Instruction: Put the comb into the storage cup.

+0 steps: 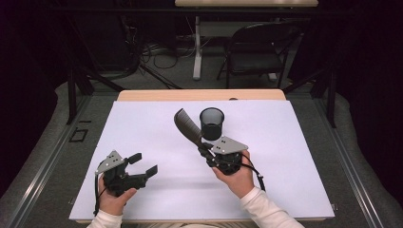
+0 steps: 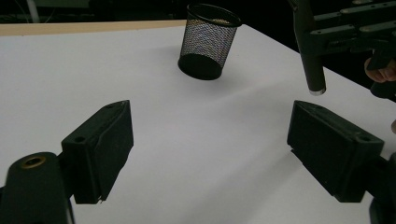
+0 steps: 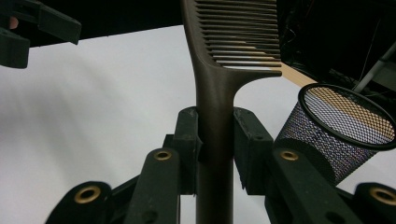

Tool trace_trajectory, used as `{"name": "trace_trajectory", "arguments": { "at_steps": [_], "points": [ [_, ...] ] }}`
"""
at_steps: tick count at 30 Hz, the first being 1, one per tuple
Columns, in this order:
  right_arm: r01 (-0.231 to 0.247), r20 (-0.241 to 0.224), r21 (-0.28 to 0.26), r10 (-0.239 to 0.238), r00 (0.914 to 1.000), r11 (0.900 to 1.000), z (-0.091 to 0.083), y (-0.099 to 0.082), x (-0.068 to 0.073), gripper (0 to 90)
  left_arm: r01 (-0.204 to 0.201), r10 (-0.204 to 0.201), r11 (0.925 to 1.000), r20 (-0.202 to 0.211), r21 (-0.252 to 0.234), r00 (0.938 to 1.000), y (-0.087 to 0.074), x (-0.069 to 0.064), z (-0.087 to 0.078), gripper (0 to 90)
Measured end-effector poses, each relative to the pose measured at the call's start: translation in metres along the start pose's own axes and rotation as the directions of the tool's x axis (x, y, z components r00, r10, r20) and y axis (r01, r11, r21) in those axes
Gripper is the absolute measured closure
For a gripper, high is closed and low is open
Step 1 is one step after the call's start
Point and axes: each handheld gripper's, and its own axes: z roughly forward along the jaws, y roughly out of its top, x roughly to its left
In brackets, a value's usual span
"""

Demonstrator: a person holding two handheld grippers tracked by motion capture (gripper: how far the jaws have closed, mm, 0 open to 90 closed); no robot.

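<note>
The high view looked down and forward over the white rectangular table (image 1: 142,128); both close, low gripper views shared the far black wire-mesh cup (image 2: 208,39).

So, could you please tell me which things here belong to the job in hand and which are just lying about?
Part of the job:
- comb, clamped by its handle in the right tool
- mesh pen cup, upright on the table
- left tool, open, nothing between its jaws

Lying about:
- folding chair behind the table
- cables on the floor

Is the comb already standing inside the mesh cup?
No: the comb is clamped by its handle in the right tongs, outside the mesh cup.
</note>
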Motion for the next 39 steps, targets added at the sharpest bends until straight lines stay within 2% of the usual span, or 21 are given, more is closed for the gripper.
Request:
{"name": "trace_trajectory", "arguments": {
  "at_steps": [10, 23, 26, 34, 39],
  "points": [
    [-0.011, 0.01, -0.006, 0.011, 0.9999, 0.9999, -0.002, 0.0, -0.003, 72.7, 0.024, -0.025, 0.9995, 0.018, 0.017, 0.9995, 0.025, -0.003, 0.007, 16.3],
    [-0.018, 0.02, -0.019, 0.018, 0.9996, 0.9997, -0.004, 0.0, -0.005, 72.7, 0.005, -0.006, 0.9989, 0.03, 0.047, 0.9995, 0.06, -0.011, 0.018, 18.0],
    [-0.016, 0.023, -0.021, 0.017, 0.9996, 0.9996, -0.004, 0.0, -0.006, 72.7, 0.007, -0.009, 0.9983, 0.027, 0.057, 0.9996, 0.065, -0.013, 0.021, 20.7],
    [-0.015, 0.027, -0.026, 0.016, 0.9995, 0.9995, -0.005, 0.0, -0.006, 72.7, 0.034, -0.036, 0.9963, 0.024, 0.079, 0.9991, 0.074, -0.017, 0.029, 21.0],
    [-0.02, 0.029, -0.026, 0.02, 0.9994, 0.9995, -0.005, 0.0, -0.007, 72.7, 0.046, -0.048, 0.996, 0.029, 0.077, 0.9984, 0.08, -0.017, 0.031, 23.3]
  ]
}}
